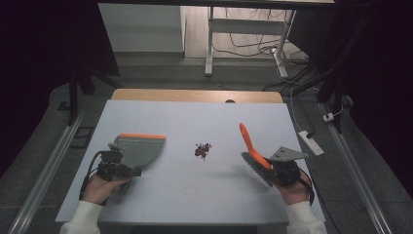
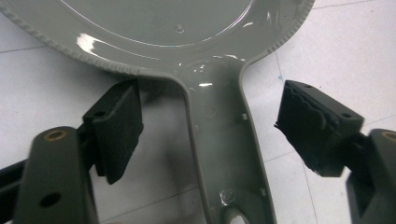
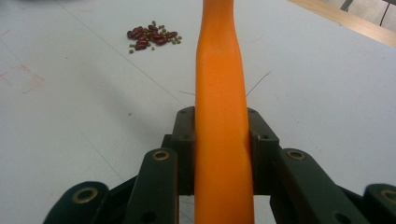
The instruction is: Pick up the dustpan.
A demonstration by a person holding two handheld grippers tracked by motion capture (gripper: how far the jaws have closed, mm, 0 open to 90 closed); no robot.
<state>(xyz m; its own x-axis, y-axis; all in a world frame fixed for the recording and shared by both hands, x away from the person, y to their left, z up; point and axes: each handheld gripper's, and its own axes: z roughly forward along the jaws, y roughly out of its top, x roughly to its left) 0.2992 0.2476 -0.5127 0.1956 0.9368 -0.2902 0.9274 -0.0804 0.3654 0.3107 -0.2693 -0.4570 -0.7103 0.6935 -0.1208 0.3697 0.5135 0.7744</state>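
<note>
A grey dustpan (image 1: pixel 139 148) with an orange front lip lies flat on the left of the white table. My left gripper (image 1: pixel 129 170) is open, and its jaws stand on either side of the dustpan's handle (image 2: pixel 224 140) without touching it. On the right, my right gripper (image 1: pixel 265 165) is shut on the orange handle of a brush (image 1: pixel 248 140), which slants up and away from it. In the right gripper view the handle (image 3: pixel 219 70) runs between both pads (image 3: pixel 184 140). A small pile of red and green beans (image 1: pixel 203 150) (image 3: pixel 152 36) lies mid-table between the two tools.
The white table top (image 1: pixel 195 200) has a wooden strip (image 1: pixel 195 95) along its far edge. Faint red marks (image 3: pixel 23 77) show on the sheet near the beans. On the floor to the right lie a power strip (image 1: pixel 311 142) and cables.
</note>
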